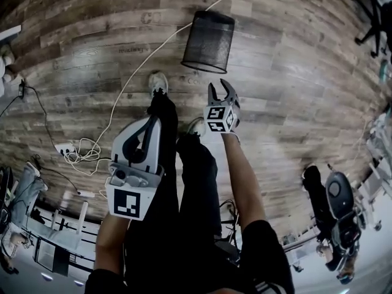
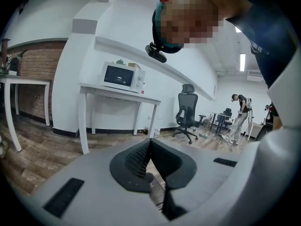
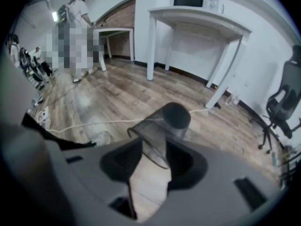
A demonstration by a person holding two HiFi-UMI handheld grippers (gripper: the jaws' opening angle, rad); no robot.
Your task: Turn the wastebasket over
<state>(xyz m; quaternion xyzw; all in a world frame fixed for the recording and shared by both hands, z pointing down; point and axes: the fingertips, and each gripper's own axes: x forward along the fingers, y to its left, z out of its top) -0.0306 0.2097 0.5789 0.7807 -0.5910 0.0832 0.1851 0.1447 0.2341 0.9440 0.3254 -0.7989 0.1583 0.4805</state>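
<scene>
The black mesh wastebasket [image 1: 208, 41] is on the wooden floor ahead of my feet. In the right gripper view the wastebasket [image 3: 162, 124] shows its solid dark base at the far end and its wider rim nearer to me. My right gripper [image 1: 222, 90] hangs short of it, with jaws apart and nothing between the pads. Through the right gripper [image 3: 151, 147] the basket shows beyond the fingertips, not touching them. My left gripper [image 1: 153, 122] is held lower and to the left, over my leg. The left gripper [image 2: 149, 144] is shut on nothing and looks across the room.
A white cable [image 1: 125, 90] runs across the floor past the basket to a power strip [image 1: 64, 147]. My shoe [image 1: 158, 82] is just short of the basket. A white table [image 3: 200, 18] with a microwave and an office chair [image 3: 284, 107] stand behind; people stand further off.
</scene>
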